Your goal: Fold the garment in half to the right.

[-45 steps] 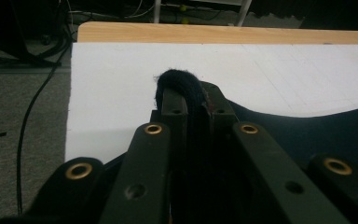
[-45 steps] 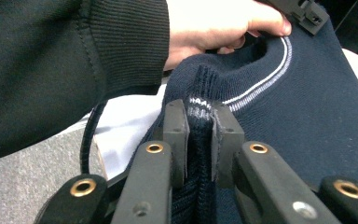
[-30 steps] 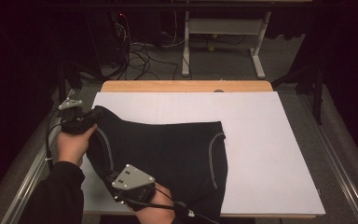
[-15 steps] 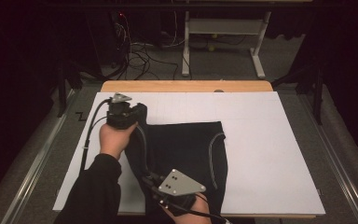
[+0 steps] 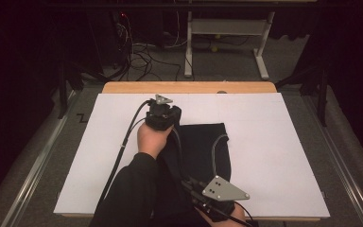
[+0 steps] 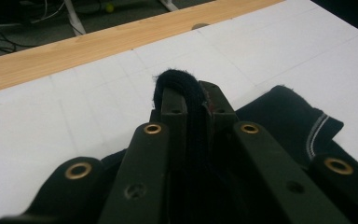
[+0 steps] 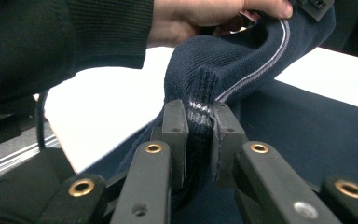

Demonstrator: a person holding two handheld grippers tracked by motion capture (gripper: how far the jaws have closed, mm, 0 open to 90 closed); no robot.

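A dark navy knitted garment [image 5: 203, 146] with a thin pale stripe lies folded on the white sheet [image 5: 274, 142]. My left gripper [image 5: 163, 113] is over the garment's far left corner, shut on a fold of its edge [image 6: 179, 86] that loops over the jaw tips. My right gripper [image 5: 196, 187] is at the near edge of the table, shut on the garment's ribbed hem [image 7: 200, 109], and the cloth rises from it toward the left hand [image 7: 205, 11]. In the left gripper view the striped hem [image 6: 317, 128] lies flat to the right.
A wooden table strip [image 5: 189, 87] runs along the far edge of the white sheet. Metal rails [image 5: 345, 161] border the table left and right. Cables and a white desk frame [image 5: 227, 33] stand on the floor beyond. Bare sheet lies left and right of the garment.
Both hands have swung to the right with the garment's left side, folding it over onto its right half. The left gripper went from the table's left edge to the far middle.
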